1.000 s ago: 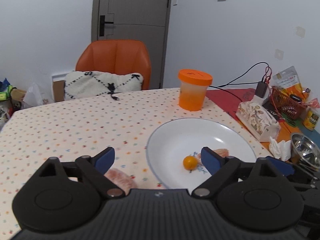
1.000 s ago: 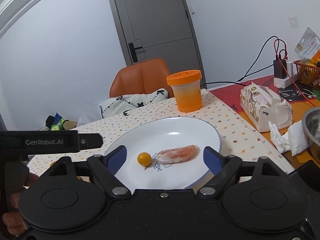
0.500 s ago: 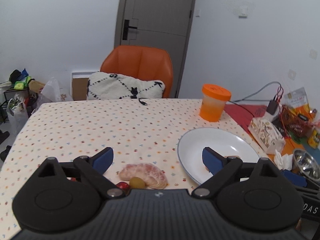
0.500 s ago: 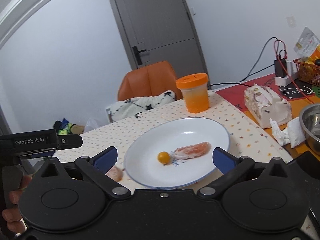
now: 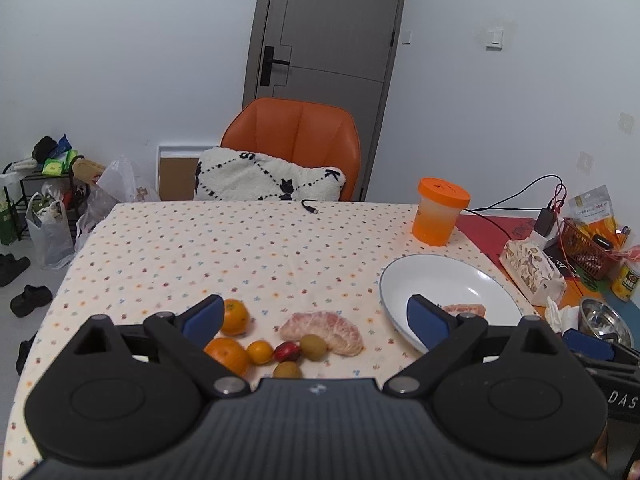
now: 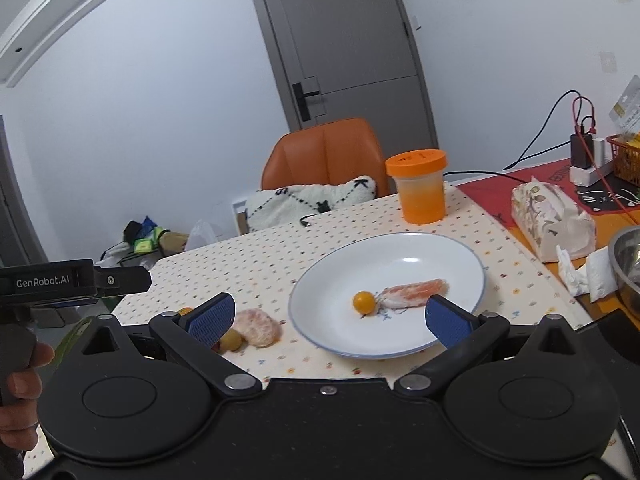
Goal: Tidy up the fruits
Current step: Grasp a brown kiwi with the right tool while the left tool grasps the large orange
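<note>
A: What is changing here?

B: Both tongs are pulling back from the round white plate with a thin blue rim (image 6: 460, 256). The left tongs (image 5: 314, 318) are swinging away from it, so a cluster of loose fruit is now coming into their view, just ahead of the tips.

A: Which fruit?

B: A pale pink peeled citrus half (image 5: 324, 330), two small orange tangerines (image 5: 228, 354), one tiny orange fruit, a red one and two greenish ones (all lying on the dotted tablecloth (image 5: 240, 248)).

A: And the plate?

B: It is sitting ahead of the right tongs (image 6: 328, 318), holding a small yellow-orange berry (image 6: 364, 301) beside a pink peeled citrus segment (image 6: 416, 291).

A: Are the tongs gripping anything?

B: No, both are standing wide apart and empty. Judging from this, two pieces are placed and the cluster is waiting.
</note>
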`<state>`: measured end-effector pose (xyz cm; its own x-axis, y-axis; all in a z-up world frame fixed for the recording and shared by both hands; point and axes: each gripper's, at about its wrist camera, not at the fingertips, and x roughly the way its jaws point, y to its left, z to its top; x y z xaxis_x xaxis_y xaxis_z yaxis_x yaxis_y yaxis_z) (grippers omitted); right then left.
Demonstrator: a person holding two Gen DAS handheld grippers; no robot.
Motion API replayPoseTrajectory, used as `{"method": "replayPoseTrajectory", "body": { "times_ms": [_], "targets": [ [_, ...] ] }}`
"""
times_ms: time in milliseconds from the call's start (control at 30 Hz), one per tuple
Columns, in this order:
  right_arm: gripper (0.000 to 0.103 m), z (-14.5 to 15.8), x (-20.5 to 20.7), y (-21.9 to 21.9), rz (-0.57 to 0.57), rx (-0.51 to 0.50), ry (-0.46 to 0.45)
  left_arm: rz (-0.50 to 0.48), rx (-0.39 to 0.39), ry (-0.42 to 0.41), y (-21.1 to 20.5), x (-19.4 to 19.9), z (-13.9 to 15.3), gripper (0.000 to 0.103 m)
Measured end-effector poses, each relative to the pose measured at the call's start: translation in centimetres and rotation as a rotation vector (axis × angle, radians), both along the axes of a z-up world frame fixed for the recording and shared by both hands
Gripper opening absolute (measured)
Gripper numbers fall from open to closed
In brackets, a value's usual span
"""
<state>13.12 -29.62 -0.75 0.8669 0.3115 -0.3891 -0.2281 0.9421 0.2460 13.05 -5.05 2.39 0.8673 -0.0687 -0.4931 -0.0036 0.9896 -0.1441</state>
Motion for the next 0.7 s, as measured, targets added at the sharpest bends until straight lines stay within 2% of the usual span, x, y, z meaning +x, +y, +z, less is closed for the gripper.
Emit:
{"method": "replayPoseTrajectory", "body": {
  "times_ms": [433, 700],
  "targets": [
    [0.103, 0.4, -1.0, 3.2, 0.088, -0.010, -0.005, 0.026, 0.030, 0.004, 3.9, -2.8, -0.1, 0.097],
    [0.103, -0.3, -0.7, 5.2, 0.133, -0.016, 0.020, 0.051, 0.007, -0.007, 6.6, -3.9, -0.2, 0.097]
  ]
}}
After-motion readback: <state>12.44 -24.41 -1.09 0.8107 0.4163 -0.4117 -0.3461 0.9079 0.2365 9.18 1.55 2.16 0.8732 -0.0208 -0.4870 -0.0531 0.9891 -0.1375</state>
